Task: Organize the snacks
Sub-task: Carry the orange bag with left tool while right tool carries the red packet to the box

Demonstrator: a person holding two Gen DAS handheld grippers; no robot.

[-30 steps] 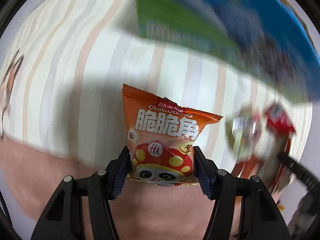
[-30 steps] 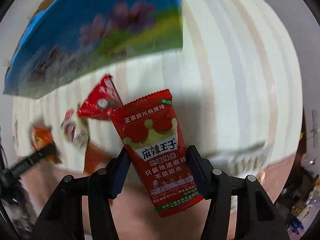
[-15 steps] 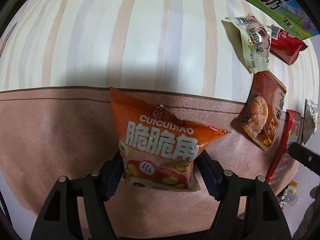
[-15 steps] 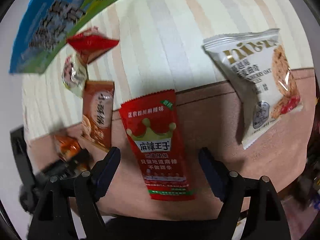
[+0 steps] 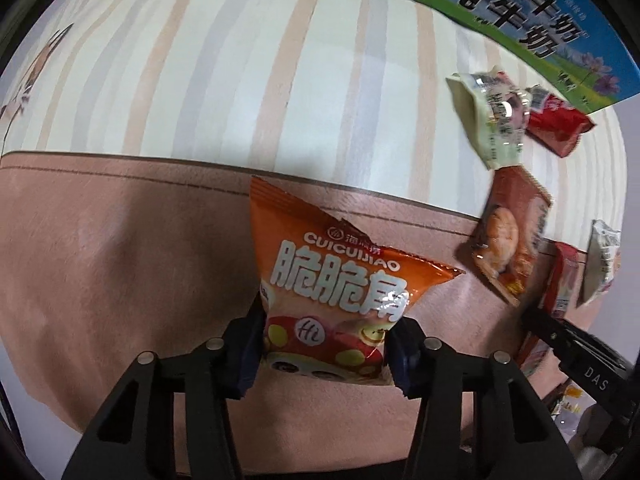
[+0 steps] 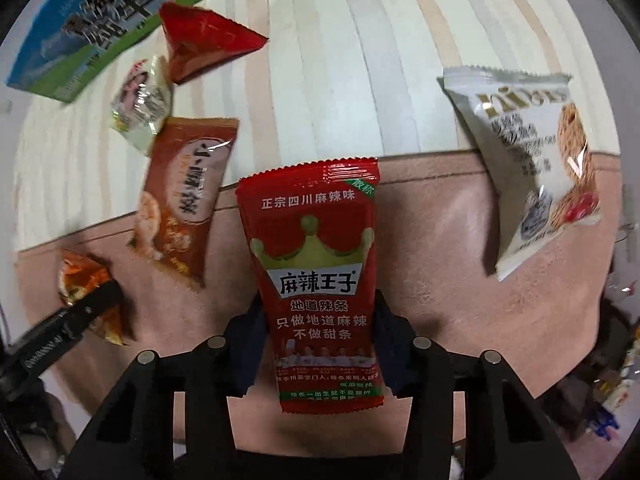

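Note:
My left gripper [image 5: 326,354] is shut on an orange Cuicuijiao snack bag [image 5: 332,284], held over the pink cloth. My right gripper [image 6: 320,344] is shut on a red spicy-strip packet [image 6: 320,276]. In the right wrist view the orange bag [image 6: 86,284] and the left gripper's finger [image 6: 68,328] show at the lower left. On the cloth lie a brown biscuit packet [image 6: 186,196], a pale green packet [image 6: 140,100], a red packet [image 6: 204,38] and a white cookie packet [image 6: 536,168].
A blue and green milk carton box [image 5: 520,12] lies at the far edge of the striped cloth [image 5: 240,80]. The pink cloth border [image 5: 120,260] runs along the near side. The right gripper's finger [image 5: 576,348] shows at the lower right. Clutter sits beyond the right edge.
The right gripper's fingers were apart around the red packet half a second ago; now they are closed on it. The left gripper still holds the orange bag, a little closer to the cloth.

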